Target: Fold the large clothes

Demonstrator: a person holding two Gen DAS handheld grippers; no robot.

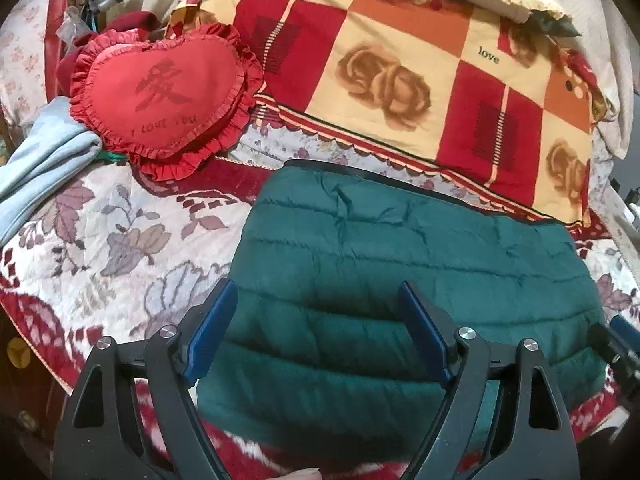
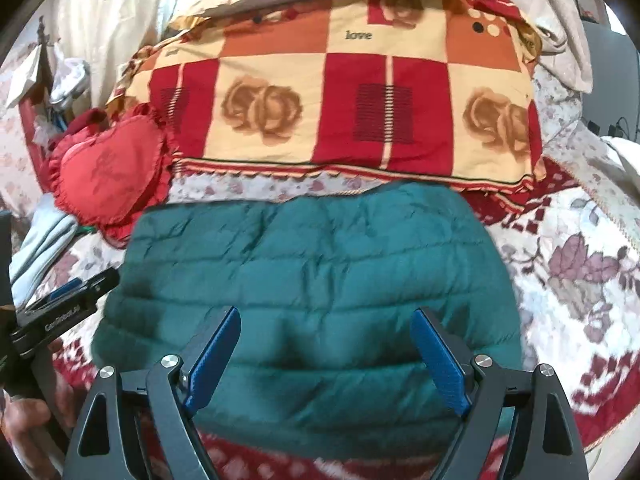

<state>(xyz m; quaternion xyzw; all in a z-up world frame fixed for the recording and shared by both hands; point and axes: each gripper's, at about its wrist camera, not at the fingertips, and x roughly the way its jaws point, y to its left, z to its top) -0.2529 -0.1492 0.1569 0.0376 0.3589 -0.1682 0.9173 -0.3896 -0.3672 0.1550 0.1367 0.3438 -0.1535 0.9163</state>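
A dark green quilted puffer jacket [image 1: 400,264] lies folded into a flat block on the floral bed cover; it also shows in the right wrist view [image 2: 312,280]. My left gripper [image 1: 318,292] is open and empty, held above the jacket's near left part. My right gripper [image 2: 326,318] is open and empty above the jacket's near edge. The left gripper's fingers [image 2: 68,292] show at the left edge of the right wrist view, beside the jacket. The right gripper's tip [image 1: 620,332] shows at the right edge of the left wrist view.
A checked red, orange and cream quilt [image 1: 400,72] lies folded behind the jacket. A red heart-shaped frilled cushion [image 1: 160,96] sits at the back left. A pale blue garment [image 1: 44,164] lies at the far left. The floral bed cover [image 1: 100,248] spreads around the jacket.
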